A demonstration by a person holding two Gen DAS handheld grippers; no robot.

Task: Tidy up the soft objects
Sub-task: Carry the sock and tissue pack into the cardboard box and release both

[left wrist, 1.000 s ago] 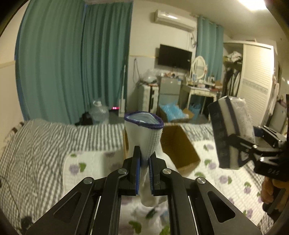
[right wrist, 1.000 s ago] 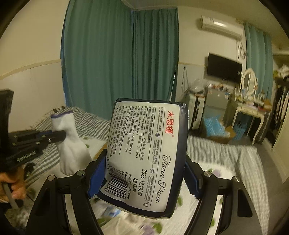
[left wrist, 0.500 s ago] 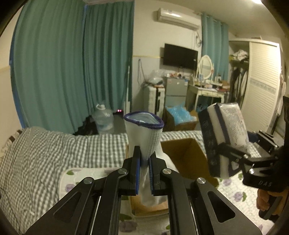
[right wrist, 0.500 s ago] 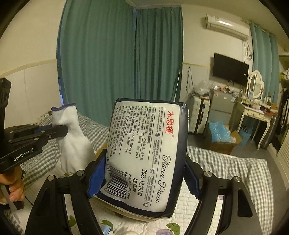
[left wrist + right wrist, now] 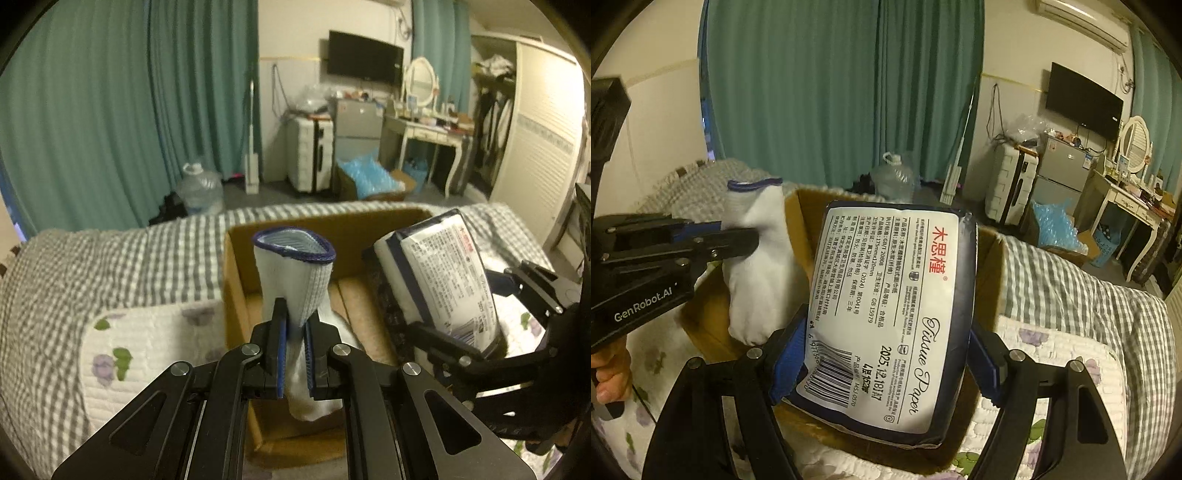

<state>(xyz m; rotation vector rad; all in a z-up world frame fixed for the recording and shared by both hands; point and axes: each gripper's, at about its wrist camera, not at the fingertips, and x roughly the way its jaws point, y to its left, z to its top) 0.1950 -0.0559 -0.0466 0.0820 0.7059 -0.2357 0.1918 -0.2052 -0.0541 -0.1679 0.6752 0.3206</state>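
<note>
My left gripper [image 5: 293, 349] is shut on a white sock [image 5: 295, 284] with a dark blue cuff and holds it upright over the open cardboard box [image 5: 236, 295] on the bed. The sock [image 5: 757, 266] and left gripper [image 5: 738, 236] also show at the left of the right wrist view. My right gripper [image 5: 886, 365] is shut on a dark blue tissue paper pack [image 5: 890, 314] with a white label, held over the box [image 5: 990, 266]. In the left wrist view the pack [image 5: 439, 280] sits over the box's right part.
The box stands on a bed with a grey checked cover [image 5: 110, 266] and a white floral quilt [image 5: 147, 343]. Beyond the bed are teal curtains [image 5: 129, 110], a water jug [image 5: 199, 188], a suitcase [image 5: 308, 158], a dressing table [image 5: 428, 129] and a wardrobe [image 5: 543, 147].
Both grippers have moved forward and down with their loads, from above the bed to over the open box. Both stay shut.
</note>
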